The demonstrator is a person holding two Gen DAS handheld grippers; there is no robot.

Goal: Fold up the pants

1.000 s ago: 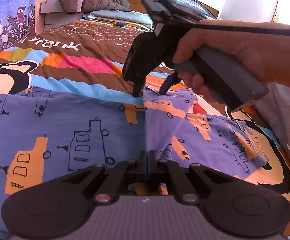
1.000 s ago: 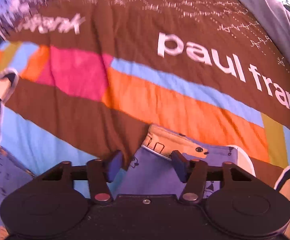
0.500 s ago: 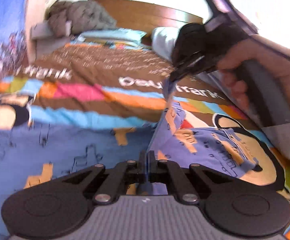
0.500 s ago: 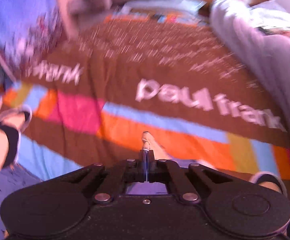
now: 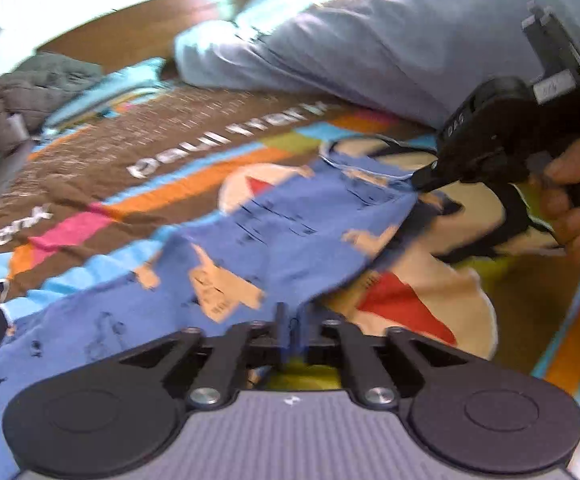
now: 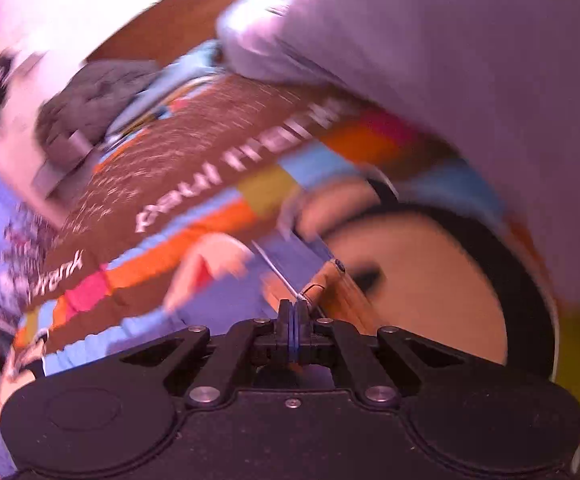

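Both grippers have swung the pants [image 5: 273, 232] sideways across the bedspread [image 5: 193, 136], spreading the blue cloth out flat over the monkey print where it had been bunched. Right gripper [image 6: 294, 312], open around the waistband a second ago, is now pressed tight on that edge. Left gripper [image 5: 293, 320] has just been easing apart, its fingers [image 5: 279, 316] slightly spread with cloth between them; through the blur it looks like a release, suggesting this leg is laid out and the fold comes next.
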